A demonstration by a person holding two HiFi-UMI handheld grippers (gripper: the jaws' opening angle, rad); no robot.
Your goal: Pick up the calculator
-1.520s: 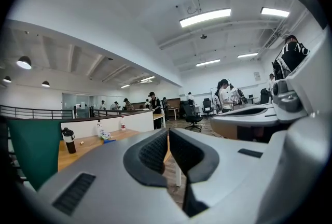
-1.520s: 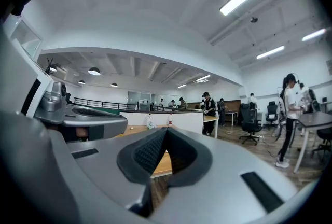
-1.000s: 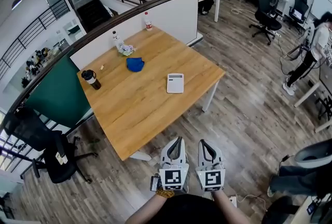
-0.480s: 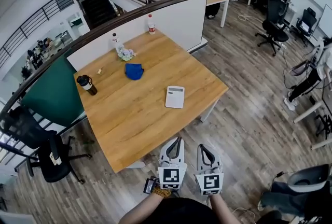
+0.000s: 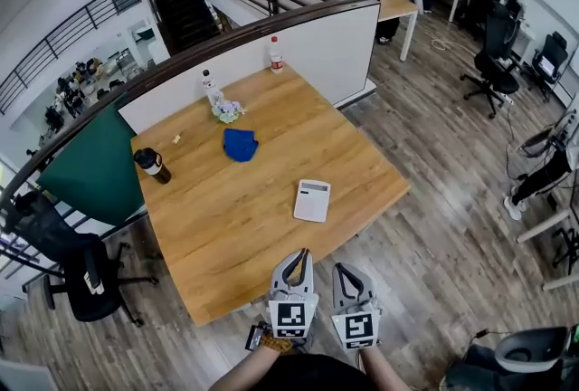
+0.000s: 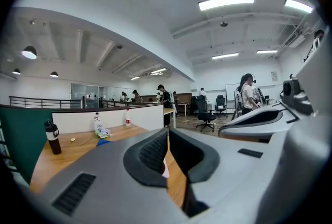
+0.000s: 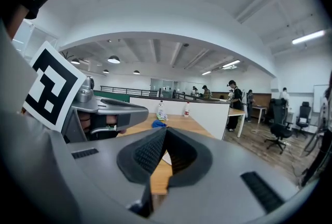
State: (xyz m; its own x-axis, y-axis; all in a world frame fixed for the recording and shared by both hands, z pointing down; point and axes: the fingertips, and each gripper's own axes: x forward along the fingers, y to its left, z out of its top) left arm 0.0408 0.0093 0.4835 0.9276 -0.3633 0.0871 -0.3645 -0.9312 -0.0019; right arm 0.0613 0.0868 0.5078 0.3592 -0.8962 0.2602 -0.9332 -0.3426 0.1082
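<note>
Two grippers: grey, each with a square-marker cube at the back, held side by side below the near edge of the worktop; the left gripper [image 5: 300,255] has its tip right at that edge as the head view shows it, and the right gripper [image 5: 342,271] is just short of it, over the wooden plank floor [image 5: 425,253].
Left jaws: closed tip to tip in the left gripper view, nothing between them.
Right jaws: pressed together the same way in the right gripper view, holding nothing.
Worktop: square light-wood worktop [image 5: 226,235], set cornerwise to the person.
Calculator: white rectangular calculator [image 5: 312,200] lying flat, display end away from the person, close to the near edge and a little toward the right corner; apart from both grippers and untouched.
Cloth: crumpled blue cloth [image 5: 240,145] near the middle, beyond the calculator and to its left.
Tumbler: dark tumbler with a pale band [image 5: 152,165], upright near the left corner.
Far edge: clear plastic bottle [image 5: 211,88] upright, with a pale crumpled bundle [image 5: 227,110] just beside it.
Far corner: red-labelled plastic bottle [image 5: 274,55] upright against the white partition [image 5: 317,41].
Beyond the worktop's left side: black office chair [image 5: 81,276] on the floor.
</note>
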